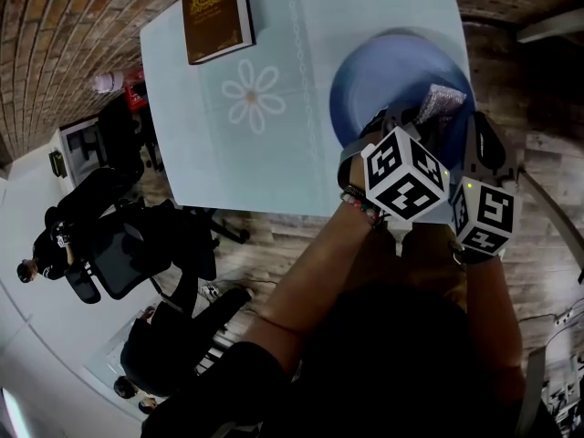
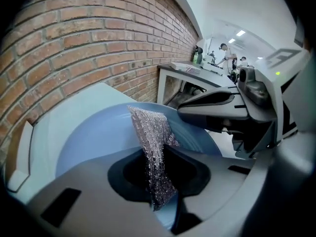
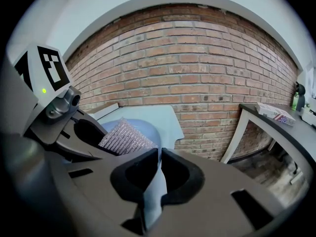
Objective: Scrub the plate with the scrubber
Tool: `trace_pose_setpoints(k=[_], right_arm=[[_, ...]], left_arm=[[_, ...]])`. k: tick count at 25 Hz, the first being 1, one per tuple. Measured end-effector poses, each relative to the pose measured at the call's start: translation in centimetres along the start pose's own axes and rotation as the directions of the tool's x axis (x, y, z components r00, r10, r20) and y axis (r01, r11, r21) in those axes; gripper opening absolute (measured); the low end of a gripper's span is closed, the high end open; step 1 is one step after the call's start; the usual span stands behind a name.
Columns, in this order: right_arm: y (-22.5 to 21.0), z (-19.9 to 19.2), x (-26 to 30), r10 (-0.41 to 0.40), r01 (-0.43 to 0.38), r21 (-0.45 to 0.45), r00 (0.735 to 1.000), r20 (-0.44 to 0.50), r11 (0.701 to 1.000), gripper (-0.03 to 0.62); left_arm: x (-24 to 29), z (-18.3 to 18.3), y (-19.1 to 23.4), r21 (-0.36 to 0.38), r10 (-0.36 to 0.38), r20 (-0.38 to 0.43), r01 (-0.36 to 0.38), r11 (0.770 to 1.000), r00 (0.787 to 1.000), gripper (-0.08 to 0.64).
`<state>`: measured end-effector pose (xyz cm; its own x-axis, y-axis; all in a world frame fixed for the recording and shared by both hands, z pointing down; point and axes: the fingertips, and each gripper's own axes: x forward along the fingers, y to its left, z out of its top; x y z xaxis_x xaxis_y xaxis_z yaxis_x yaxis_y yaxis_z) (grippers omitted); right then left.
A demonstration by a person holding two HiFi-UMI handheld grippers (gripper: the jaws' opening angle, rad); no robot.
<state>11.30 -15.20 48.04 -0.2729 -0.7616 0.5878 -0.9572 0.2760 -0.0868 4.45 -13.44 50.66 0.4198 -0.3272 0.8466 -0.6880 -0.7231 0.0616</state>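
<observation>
Gold print on book (image 1: 217,14) unreadable

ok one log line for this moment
left hand-held gripper: shut on scrubber | right hand-held gripper: shut on plate rim | scrubber: over plate, contact unclear | plate: table near corner

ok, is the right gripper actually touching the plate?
Touching. The right gripper view shows the right gripper shut on the plate at its rim.
</observation>
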Motion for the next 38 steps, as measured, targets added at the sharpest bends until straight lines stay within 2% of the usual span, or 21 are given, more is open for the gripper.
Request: trace_pose_setpoints(k=[5, 10, 15, 19, 24, 28, 30, 34, 38], right_arm=[[0.0, -0.1, 0.2, 0.005, -0.005, -0.001, 1.000, 0.002, 1.000, 0.044], [0.0, -0.1, 0.1, 0.000, 0.000, -0.004, 1.000, 0.001, 1.000, 0.044], [0.1, -0.1, 0.1, -0.005, 0.005, -0.009, 1.000, -0.002, 1.000, 0.044], [0.1, -0.2, 0.2, -0.010, 0.010, -0.008, 1.000, -0.006, 1.000, 0.046], [0.1, -0.2, 0.2, -0.015, 0.015, -0.010, 1.000, -0.010, 1.000, 0.044], [0.1, -0.1, 0.2, -0.021, 0.021, -0.010, 1.000, -0.014, 1.000, 0.044], [0.2, -0.1, 0.2, -0.022, 0.021, -0.010, 1.000, -0.016, 1.000, 0.044], [0.1, -0.1, 0.2, -0.023, 0.022, -0.010, 1.000, -0.019, 1.000, 0.044], [0.1, 0.0, 0.1, -0.022, 0.022, -0.009, 1.000, -0.021, 1.000, 0.044]], left_arm=[[0.6, 0.9, 1.5, -0.034, 0.038, 0.023, -0.037, 0.999, 0.999, 0.081], [0.4, 1.5, 3.8, 0.034, 0.141, 0.003, -0.141, 0.989, 0.990, 0.083], [-0.1, 1.0, 6.7, 0.036, 0.219, -0.001, -0.218, 0.975, 0.976, 0.083], [-1.1, -0.1, 9.5, 0.073, 0.301, -0.035, -0.298, 0.952, 0.953, 0.082], [-2.9, -2.2, 12.2, 0.170, 0.402, -0.113, -0.381, 0.909, 0.909, 0.081], [-3.8, -3.9, 12.6, 0.243, 0.429, -0.192, -0.381, 0.892, 0.883, 0.081], [-4.3, -4.8, 12.6, 0.254, 0.424, -0.222, -0.368, 0.895, 0.878, 0.081], [-5.3, -6.3, 11.5, 0.225, 0.362, -0.285, -0.305, 0.925, 0.888, 0.080], [-5.9, -7.5, 8.9, 0.199, 0.250, -0.335, -0.191, 0.961, 0.908, 0.080]])
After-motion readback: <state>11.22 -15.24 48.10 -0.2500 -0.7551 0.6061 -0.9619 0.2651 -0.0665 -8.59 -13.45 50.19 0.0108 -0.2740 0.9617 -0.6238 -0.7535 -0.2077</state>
